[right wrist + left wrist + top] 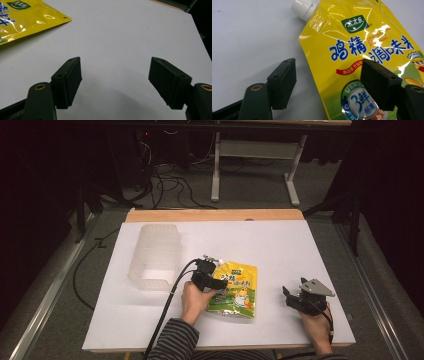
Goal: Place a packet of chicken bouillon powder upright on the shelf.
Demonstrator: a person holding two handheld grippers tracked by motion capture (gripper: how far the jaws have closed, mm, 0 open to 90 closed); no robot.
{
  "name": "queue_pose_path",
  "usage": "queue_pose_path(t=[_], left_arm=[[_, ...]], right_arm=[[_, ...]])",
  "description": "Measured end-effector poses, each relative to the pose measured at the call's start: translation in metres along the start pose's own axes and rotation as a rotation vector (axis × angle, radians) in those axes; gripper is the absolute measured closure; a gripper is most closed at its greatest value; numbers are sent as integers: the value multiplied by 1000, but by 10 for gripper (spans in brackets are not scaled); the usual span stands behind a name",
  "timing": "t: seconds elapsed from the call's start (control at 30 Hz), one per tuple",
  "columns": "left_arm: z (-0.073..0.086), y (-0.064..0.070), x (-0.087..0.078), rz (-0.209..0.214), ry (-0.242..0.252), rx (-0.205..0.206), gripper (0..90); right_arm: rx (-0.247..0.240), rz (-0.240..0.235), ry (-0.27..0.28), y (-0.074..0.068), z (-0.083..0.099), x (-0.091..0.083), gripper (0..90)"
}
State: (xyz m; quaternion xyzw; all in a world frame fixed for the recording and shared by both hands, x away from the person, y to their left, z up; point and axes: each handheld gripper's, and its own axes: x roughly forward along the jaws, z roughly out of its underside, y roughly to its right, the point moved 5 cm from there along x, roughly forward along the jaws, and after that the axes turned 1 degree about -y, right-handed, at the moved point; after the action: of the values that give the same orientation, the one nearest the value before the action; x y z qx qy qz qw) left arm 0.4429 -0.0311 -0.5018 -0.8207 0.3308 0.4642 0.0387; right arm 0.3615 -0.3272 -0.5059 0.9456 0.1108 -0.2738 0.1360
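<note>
We have the yellow seasoning pouch [233, 290] lying flat on the white table [280, 245], a little toward our side of centre, with its white screw cap [216, 262] at the far left corner. Its long axis runs roughly from us toward the far edge, tilted slightly.

Our left tool [206, 271] sits right at the pouch's left edge, and that is the relation the coming move turns on. In the left gripper view the left tool [328, 83] is spread wide, straddling that edge: one jaw stands over bare table beside the pouch, the other over the printed face, and the cap [302, 7] lies ahead of the jaws. Nothing is between the pads yet, and we cannot tell whether the jaws touch the film.

Our right tool [295, 297] rests well apart to the right, also gaping and empty; in its own view the right tool [115, 80] faces bare table with only a corner of the pouch [27, 18] at upper left.

So the left hand is plainly nearer. We judge it should close across the short axis at the edge. The clear plastic bin [154, 256] stands to the left, near that hand.
</note>
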Motion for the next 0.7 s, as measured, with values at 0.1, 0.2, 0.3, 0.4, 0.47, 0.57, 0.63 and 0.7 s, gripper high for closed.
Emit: queue_pose_path(t=[0.1, 0.2, 0.3, 0.4, 0.47, 0.57, 0.63, 0.7], left_arm=[[-1, 3, 1, 14, -3, -10, 299], [-1, 5, 1, 47, -13, -17, 338], [-2, 8, 2, 67, -30, -25, 353], [-2, 8, 1, 69, -32, -31, 404], [-2, 8, 1, 58, -36, -28, 436], [-1, 8, 0, 45, -50, -7, 497], [-1, 10, 1, 48, -55, 6, 547], [-1, 13, 1, 57, -66, 19, 605]], right_arm=[[1, -1, -2, 0, 0, 0, 274], [0, 0, -2, 0, 0, 0, 274], [0, 0, -2, 0, 0, 0, 274], [-3, 1, -3, -1, 0, 0, 274], [-3, 1, -4, -1, 0, 0, 274], [-5, 1, -3, -1, 0, 0, 274], [-7, 2, -4, -1, 0, 1, 274], [-10, 1, -5, -1, 0, 1, 274]])
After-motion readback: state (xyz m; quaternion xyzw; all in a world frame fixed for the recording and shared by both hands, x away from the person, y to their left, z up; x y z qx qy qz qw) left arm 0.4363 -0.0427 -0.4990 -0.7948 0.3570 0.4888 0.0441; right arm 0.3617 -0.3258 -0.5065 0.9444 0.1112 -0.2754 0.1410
